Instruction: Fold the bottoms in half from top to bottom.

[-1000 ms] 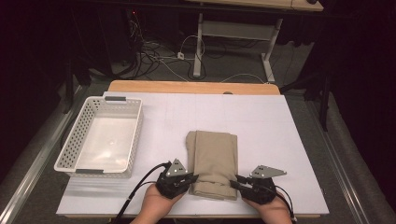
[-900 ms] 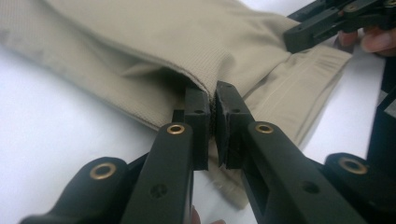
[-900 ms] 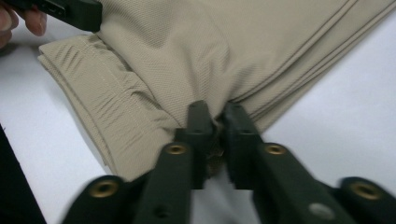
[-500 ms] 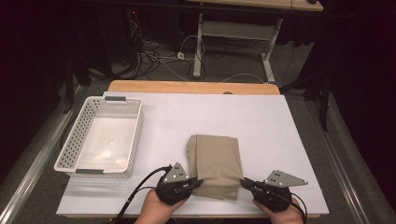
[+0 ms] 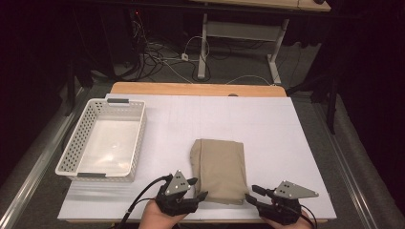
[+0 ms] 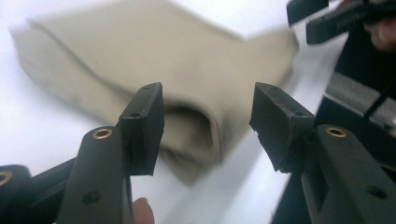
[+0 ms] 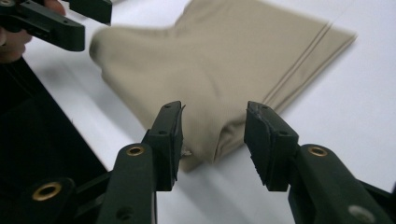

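A folded beige cloth (image 5: pixel 218 170) is found lying flat on the white desk (image 5: pixel 282 129), well to the right of the white basket (image 5: pixel 106 141) and near the desk's front edge. The left gripper (image 5: pixel 197 190) is placed just beside the cloth's near left corner and the right gripper (image 5: pixel 251 192) just beside its near right corner. Both sets of jaws have just been opening and now stand partly apart; nothing is gripped, and the pads are seen clear of the fabric, with the cloth's near edge lying beyond them in each gripper view. The cloth is judged light, soft and limp, likely to sag and unfold if lifted by one layer; a hold at the two near corners, through all layers at the thick folded edge, is advised. The number of layers cannot be told, the fabric in the gripper views is blurred, and the hands are cut off at the lower edge of the high view.
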Motion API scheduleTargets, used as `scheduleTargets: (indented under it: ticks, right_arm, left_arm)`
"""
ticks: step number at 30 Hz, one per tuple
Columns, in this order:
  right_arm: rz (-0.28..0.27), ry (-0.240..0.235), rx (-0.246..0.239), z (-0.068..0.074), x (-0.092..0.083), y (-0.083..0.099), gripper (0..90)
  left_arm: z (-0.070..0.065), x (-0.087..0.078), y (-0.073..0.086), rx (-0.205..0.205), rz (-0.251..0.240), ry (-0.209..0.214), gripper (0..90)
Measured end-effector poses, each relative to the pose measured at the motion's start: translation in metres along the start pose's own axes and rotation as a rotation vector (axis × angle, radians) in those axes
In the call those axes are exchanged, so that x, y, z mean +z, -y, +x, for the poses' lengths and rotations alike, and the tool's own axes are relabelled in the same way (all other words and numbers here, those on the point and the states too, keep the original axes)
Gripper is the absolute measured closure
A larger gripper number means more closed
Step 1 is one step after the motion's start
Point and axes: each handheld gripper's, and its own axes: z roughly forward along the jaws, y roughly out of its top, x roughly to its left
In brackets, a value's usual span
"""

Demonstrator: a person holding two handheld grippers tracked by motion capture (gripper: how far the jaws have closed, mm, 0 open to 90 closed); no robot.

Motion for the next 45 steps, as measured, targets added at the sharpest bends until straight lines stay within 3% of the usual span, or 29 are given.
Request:
scheduleTargets:
  ticks: [2, 3, 5, 6, 8, 9, 13, 19, 21, 22, 23, 24, 27, 31, 32, 36, 45]
  right_arm:
    - [-0.028, 0.003, -0.006, 0.000, 0.002, -0.007, 63.4]
    - [-0.028, 0.003, -0.006, 0.000, 0.002, -0.007, 63.4]
    - [-0.023, 0.004, -0.011, 0.000, 0.009, -0.010, 74.3]
    - [-0.008, 0.008, -0.019, 0.000, 0.013, -0.010, 78.1]
    - [0.041, 0.016, -0.026, -0.001, 0.024, -0.006, 82.2]
    - [0.041, 0.016, -0.026, -0.001, 0.024, -0.006, 82.2]
    - [0.099, 0.009, -0.015, -0.003, 0.032, 0.007, 82.6]
    - [0.123, 0.001, -0.011, -0.002, 0.031, 0.015, 83.2]
    - [0.122, -0.007, 0.004, -0.004, 0.030, 0.017, 81.4]
    - [0.109, 0.002, -0.003, -0.004, 0.027, 0.016, 77.0]
    - [0.109, 0.002, -0.003, -0.004, 0.027, 0.016, 77.0]
    - [0.085, 0.005, -0.007, -0.004, 0.024, 0.013, 71.8]
    - [0.048, 0.010, -0.007, -0.005, 0.018, 0.010, 62.0]
    - [0.028, 0.040, 0.001, -0.009, 0.014, 0.009, 53.6]
    - [0.016, 0.068, 0.006, -0.013, 0.012, 0.009, 49.7]
    - [0.010, 0.089, 0.024, -0.020, 0.006, 0.012, 48.2]
    - [0.024, 0.099, 0.007, -0.019, 0.004, 0.016, 47.6]
  left_arm:
    - [0.001, 0.004, -0.008, 0.014, -0.029, 0.007, 56.0]
    - [0.001, 0.008, -0.012, 0.029, -0.030, -0.004, 56.0]
    - [0.005, 0.017, -0.017, 0.034, -0.010, -0.001, 70.2]
    - [0.007, 0.022, -0.017, 0.027, 0.004, 0.006, 73.0]
    - [0.010, 0.031, -0.011, 0.045, 0.072, 0.003, 76.0]
    - [0.010, 0.031, -0.011, 0.045, 0.072, 0.003, 76.0]
    - [0.012, 0.039, 0.010, 0.074, 0.151, 0.014, 75.9]
    - [0.015, 0.039, 0.019, 0.038, 0.114, 0.023, 75.9]
    - [0.015, 0.032, 0.017, 0.021, 0.093, 0.022, 70.1]
    - [0.019, 0.017, 0.015, -0.003, 0.053, 0.011, 69.0]
    - [0.019, 0.017, 0.015, -0.003, 0.053, 0.011, 69.0]
    - [0.025, 0.000, 0.016, -0.021, 0.015, -0.017, 69.0]
    - [0.031, -0.014, 0.027, -0.050, 0.027, -0.053, 69.0]
    - [0.029, -0.008, 0.041, -0.070, 0.093, -0.069, 68.7]
    - [0.023, 0.002, 0.044, -0.057, 0.133, -0.064, 65.4]
    - [0.014, 0.018, 0.042, -0.020, 0.173, -0.063, 62.7]
    - [0.015, 0.025, 0.036, -0.026, 0.179, -0.033, 62.7]
